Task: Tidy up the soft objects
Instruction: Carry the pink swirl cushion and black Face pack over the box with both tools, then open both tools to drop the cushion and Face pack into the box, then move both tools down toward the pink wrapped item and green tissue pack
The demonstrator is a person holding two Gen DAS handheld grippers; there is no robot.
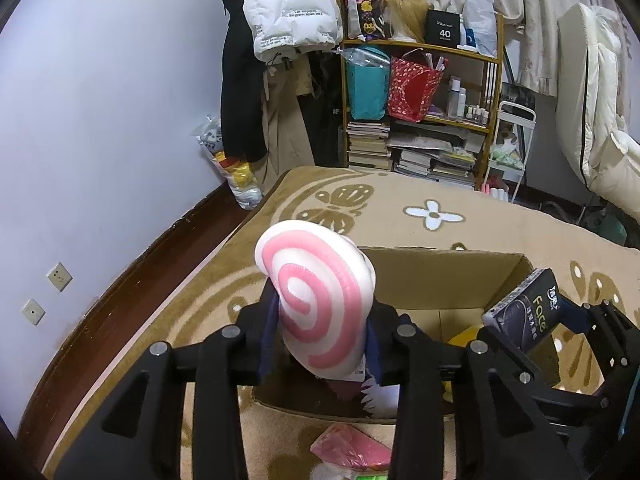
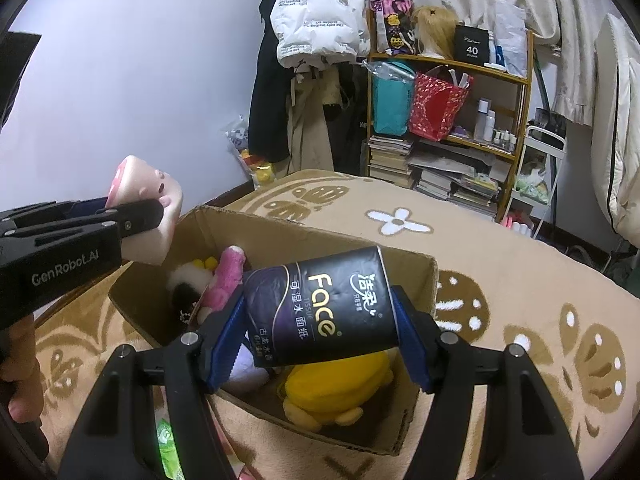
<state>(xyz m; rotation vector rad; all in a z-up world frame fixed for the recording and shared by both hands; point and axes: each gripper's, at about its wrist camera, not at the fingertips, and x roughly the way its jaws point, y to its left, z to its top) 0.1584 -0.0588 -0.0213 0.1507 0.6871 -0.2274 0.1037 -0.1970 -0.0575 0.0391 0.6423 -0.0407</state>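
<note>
Cardboard box (image 2: 416,280) sits open on the patterned rug (image 2: 520,248), lower centre of the right wrist view. Partly filled: yellow plush (image 2: 332,384) at the bottom, pink plush (image 2: 230,276) and a white-and-black plush (image 2: 188,280) toward its left wall. So some sorting looks done.

Two items in hand, not yet dropped. Right gripper (image 2: 322,316) is clamped on the dark tissue pack (image 2: 320,308), held above the box opening, centre frame. Left gripper (image 1: 320,320) is closed on the pink spiral plush (image 1: 316,300), centre of the left wrist view, near the box's left rim.

Leftovers: pink packet (image 1: 348,448) on the rug at bottom centre, outside the box.

Room: box top unobstructed; both grippers are close together over it, so they could bump. Rug around is open; shelf (image 2: 452,68) well apart, upper right.
</note>
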